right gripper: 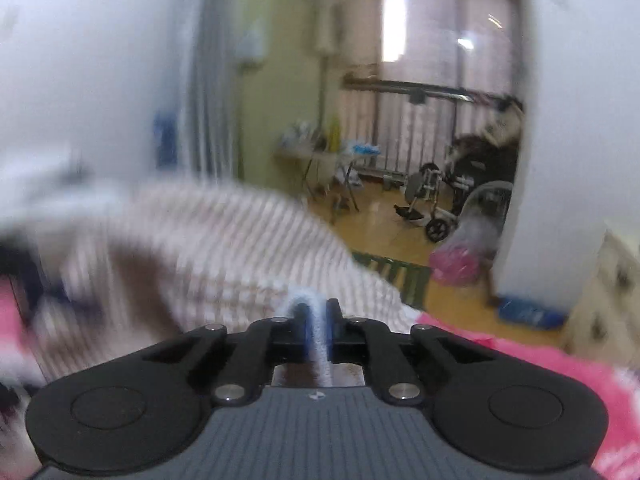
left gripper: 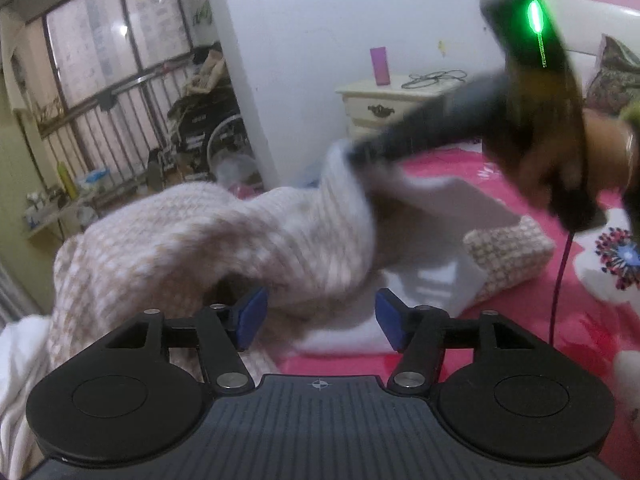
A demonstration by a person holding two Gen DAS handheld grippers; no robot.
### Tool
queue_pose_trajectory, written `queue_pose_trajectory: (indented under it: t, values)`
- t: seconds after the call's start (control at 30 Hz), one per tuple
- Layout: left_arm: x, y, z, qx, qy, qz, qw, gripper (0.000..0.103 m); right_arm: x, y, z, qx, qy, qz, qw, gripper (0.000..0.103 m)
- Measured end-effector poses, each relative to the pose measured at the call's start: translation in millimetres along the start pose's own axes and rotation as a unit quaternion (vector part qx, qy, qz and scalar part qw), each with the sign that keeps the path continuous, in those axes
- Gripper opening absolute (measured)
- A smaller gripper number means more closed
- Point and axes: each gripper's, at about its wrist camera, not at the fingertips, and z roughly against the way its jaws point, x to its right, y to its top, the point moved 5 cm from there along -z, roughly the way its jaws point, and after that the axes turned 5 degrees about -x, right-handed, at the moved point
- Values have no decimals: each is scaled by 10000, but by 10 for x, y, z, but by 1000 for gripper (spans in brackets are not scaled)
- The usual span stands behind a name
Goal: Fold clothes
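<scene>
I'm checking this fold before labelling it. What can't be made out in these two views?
- Right wrist view: the knit sweater is motion-blurred, its shape unreadable.
- Left wrist view: the right gripper is smeared; its fingers can't be separated.
- Left wrist view: the sweater's lower edge is hidden behind the left gripper.

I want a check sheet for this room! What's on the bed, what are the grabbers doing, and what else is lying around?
Surface: bed with pink flowered cover.
Job's things: beige-and-white knit sweater, partly lifted; folded knit piece lying on the cover.
Clutter: white cloth at the left edge.
Grippers: left gripper open, nothing between its fingers; right gripper shut on the sweater's edge.
Cables: dark cable hanging from the right gripper; looped wires on the nightstand.
Surroundings: cream nightstand, purple cup, wheelchair, barred window.
</scene>
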Motion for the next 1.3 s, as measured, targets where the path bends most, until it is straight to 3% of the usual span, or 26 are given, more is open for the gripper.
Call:
queue_pose_trajectory:
  t: [0.1,0.2,0.33,0.5,0.7,0.97,1.07,1.17,1.3]
  values:
    - [33,49,-172,68,105,-60,9999,62,211,309,210,244,384,-803,9957,8]
    - [70,114,-341,114,270,-62,9996,63,330,481,424,477,614,-1144,9904,8]
    - [51,219,-420,261,366,425,9981,65,337,547,598,636,801,-1125,9884,8]
    - [30,339,-398,531,625,863,9929,67,234,522,532,643,823,-1009,9894,8]
    - [104,371,-536,475,1163,912,9879,67,305,577,662,762,1143,-1486,9793,8]
    - [333,394,-407,453,1491,1020,9825,74,217,509,719,694,828,-1039,9887,8]
    - [243,386,-286,558,1768,1329,9736,72,194,440,770,691,808,-1019,9891,8]
    - [137,360,-47,855,1887,1574,9656,61,211,354,783,695,614,-946,9912,8]
    - [13,332,385,1474,2400,1390,9494,53,240,229,794,561,659,-1266,9882,8]
